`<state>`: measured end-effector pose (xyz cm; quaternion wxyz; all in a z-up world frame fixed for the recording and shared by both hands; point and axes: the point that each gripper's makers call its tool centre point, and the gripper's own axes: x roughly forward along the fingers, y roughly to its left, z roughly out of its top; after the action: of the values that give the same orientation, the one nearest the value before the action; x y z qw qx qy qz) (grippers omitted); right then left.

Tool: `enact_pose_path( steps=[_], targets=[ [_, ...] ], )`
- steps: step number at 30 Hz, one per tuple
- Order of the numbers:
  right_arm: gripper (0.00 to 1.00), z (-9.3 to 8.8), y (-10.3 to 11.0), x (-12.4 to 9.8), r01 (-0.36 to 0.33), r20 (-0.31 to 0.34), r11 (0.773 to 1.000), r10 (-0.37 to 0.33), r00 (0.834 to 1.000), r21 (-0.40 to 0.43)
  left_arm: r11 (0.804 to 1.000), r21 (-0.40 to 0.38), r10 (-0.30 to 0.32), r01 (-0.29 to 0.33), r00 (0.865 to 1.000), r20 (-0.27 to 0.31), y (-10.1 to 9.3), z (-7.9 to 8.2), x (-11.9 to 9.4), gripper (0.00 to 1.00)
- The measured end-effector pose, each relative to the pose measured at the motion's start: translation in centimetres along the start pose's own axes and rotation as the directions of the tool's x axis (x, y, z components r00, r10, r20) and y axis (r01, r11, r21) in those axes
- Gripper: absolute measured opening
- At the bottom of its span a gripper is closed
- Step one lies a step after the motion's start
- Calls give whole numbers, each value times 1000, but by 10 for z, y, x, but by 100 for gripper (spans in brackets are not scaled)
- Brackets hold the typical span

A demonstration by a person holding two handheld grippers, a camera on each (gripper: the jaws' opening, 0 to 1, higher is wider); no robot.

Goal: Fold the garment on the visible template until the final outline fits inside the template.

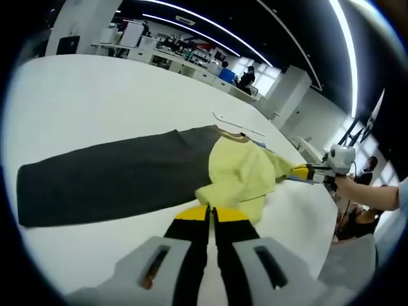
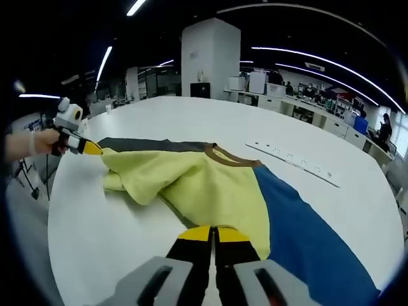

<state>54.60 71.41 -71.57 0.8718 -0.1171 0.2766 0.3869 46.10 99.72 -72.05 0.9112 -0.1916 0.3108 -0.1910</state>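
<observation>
Here both grippers, left [image 1: 211, 215] and right [image 2: 213, 234], have fingers clamped on the yellow shirt [image 2: 204, 185] hem at six o'clock, apparently to carry a fold across the white surface [image 2: 108, 236].

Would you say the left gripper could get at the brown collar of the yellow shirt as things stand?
Probably yes, once it lets go. The left gripper is shut on the yellow shirt at its near edge, and the brown collar lies uncovered just beyond on the white table, with nothing between.
</observation>
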Motion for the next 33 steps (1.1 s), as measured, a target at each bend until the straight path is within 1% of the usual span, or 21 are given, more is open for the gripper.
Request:
enact_pose_path(
  steps=[3,6,12,18,23,26,33],
  targets=[
    [0,3,5,-11,-5,10,1000,5,1000,7,1000,0,2,-2,1000,3,0,0,-4,0],
    [0,1,11,-22,-9,15,1000,9,1000,17,1000,2,4,-4,1000,3,0,-3,-8,0],
    [0,-9,16,-44,-2,14,999,1,1000,46,1000,3,3,-3,1000,3,0,-9,-16,0],
    [0,-17,12,-54,16,7,997,-17,1000,70,1000,-1,5,-5,1000,4,1,-14,-23,0],
    [0,-17,9,-55,26,5,997,-26,1000,71,1000,-4,7,-7,1000,6,3,-13,-25,0],
    [0,-14,7,-53,27,10,997,-28,1000,78,1000,-4,7,-7,1000,7,3,-12,-24,0],
    [0,-3,-2,-38,43,26,994,-45,999,101,1000,-1,9,-9,1000,8,5,-5,-22,0]
  ],
)
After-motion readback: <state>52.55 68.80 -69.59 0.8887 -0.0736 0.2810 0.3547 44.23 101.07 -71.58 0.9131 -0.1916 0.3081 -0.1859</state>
